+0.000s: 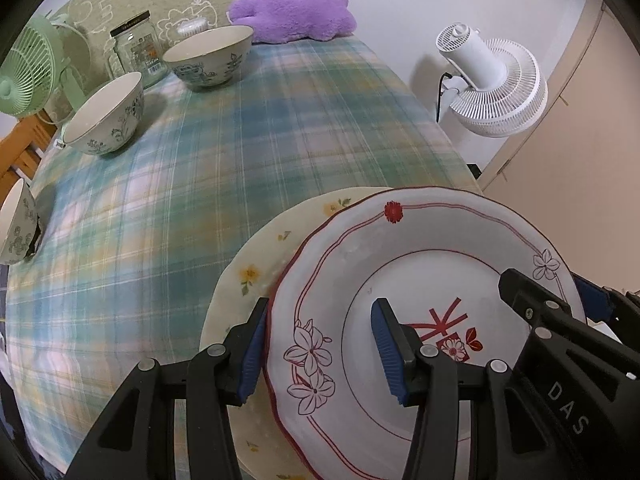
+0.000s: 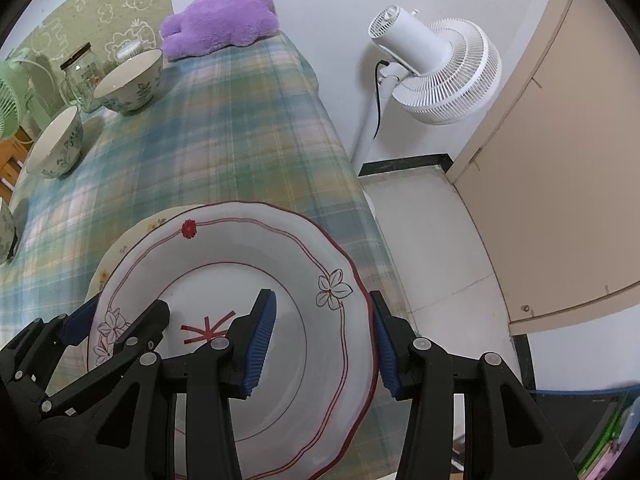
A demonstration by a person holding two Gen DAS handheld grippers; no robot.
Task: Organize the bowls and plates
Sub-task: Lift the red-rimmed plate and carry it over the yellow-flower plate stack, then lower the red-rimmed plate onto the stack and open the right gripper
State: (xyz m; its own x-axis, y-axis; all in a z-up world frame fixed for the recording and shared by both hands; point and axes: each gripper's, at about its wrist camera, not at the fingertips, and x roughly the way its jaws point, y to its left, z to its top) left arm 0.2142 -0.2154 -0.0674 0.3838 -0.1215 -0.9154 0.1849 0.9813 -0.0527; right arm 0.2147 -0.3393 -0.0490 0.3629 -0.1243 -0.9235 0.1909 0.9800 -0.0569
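A white plate with red rim and flower drawings (image 1: 352,264) (image 2: 224,248) rests on a cream plate with yellow flowers (image 1: 256,264) (image 2: 152,222) at the near right of the plaid table. My left gripper (image 1: 320,348) is open, its jaws straddling the red plate's left rim. My right gripper (image 2: 324,344) is open, its jaws straddling the same plate's right rim. Three floral bowls stand along the left: one at the back (image 1: 210,58) (image 2: 130,80), one in the middle (image 1: 106,114) (image 2: 56,144), one at the left edge (image 1: 16,228) (image 2: 5,232).
A glass jar (image 1: 136,50), a green desk fan (image 1: 28,72) and a purple plush cushion (image 1: 294,14) stand at the table's back. A white floor fan (image 2: 436,64) and a beige cabinet (image 2: 560,160) are to the right, past the table edge (image 2: 348,168).
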